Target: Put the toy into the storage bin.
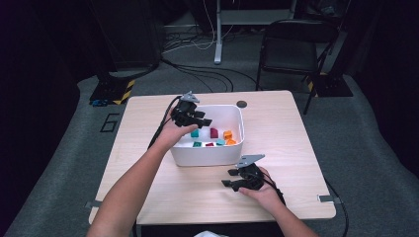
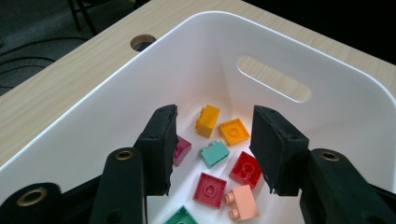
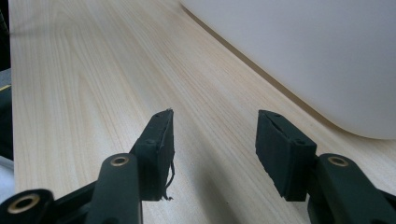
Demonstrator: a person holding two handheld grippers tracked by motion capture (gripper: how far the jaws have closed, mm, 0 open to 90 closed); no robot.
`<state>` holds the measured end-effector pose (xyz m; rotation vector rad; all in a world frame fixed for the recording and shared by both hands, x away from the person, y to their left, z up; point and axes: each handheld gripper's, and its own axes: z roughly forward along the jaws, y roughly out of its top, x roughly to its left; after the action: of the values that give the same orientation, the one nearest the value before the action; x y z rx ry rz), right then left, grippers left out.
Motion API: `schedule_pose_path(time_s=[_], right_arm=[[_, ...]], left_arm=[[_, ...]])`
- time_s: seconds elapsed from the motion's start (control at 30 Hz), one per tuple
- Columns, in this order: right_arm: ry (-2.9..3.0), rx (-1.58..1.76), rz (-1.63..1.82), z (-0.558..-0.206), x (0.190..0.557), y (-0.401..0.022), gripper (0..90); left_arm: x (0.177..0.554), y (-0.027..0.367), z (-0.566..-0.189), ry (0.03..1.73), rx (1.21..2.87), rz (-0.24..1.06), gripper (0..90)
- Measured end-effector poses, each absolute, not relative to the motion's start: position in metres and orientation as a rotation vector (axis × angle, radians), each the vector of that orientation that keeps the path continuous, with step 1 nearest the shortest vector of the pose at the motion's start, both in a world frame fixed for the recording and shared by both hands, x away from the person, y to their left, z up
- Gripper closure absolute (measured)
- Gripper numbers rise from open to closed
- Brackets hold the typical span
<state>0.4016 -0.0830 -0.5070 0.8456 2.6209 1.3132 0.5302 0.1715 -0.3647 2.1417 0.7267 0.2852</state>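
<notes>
Left hand-held gripper (image 1: 193,118) over left side of white bin (image 1: 207,158), jaws apart, nothing between. Bricks (image 2: 215,154) lie below and ahead on bin floor; left hand nearer. Right hand-held gripper (image 1: 236,178) on table (image 1: 276,148) before bin, jaws wide, empty. Left gripper view resolves teal brick (image 2: 214,153) between jaw tips; high view gives bin outline.

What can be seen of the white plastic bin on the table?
The white plastic bin is a smooth, rounded-corner rectangular tub with a slot handle cut through one end wall. It sits upright on the light wooden table, open-topped, and holds small toy bricks in yellow, orange, teal, red, magenta, peach and green, scattered on its floor. The left gripper hangs open above its inside.
</notes>
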Motion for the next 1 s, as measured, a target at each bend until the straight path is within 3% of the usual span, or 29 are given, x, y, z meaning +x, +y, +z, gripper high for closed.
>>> schedule_pose_path(time_s=[0.3,1.0], right_arm=[[2.621,0.837,1.314,-0.507,0.399,-0.083,46.3],[2.578,0.877,1.311,-0.500,0.395,-0.090,46.1]], left_arm=[[0.517,0.188,-0.351,0.736,2.118,0.303,44.1],[0.471,0.257,-0.325,0.761,2.067,0.358,41.9]])
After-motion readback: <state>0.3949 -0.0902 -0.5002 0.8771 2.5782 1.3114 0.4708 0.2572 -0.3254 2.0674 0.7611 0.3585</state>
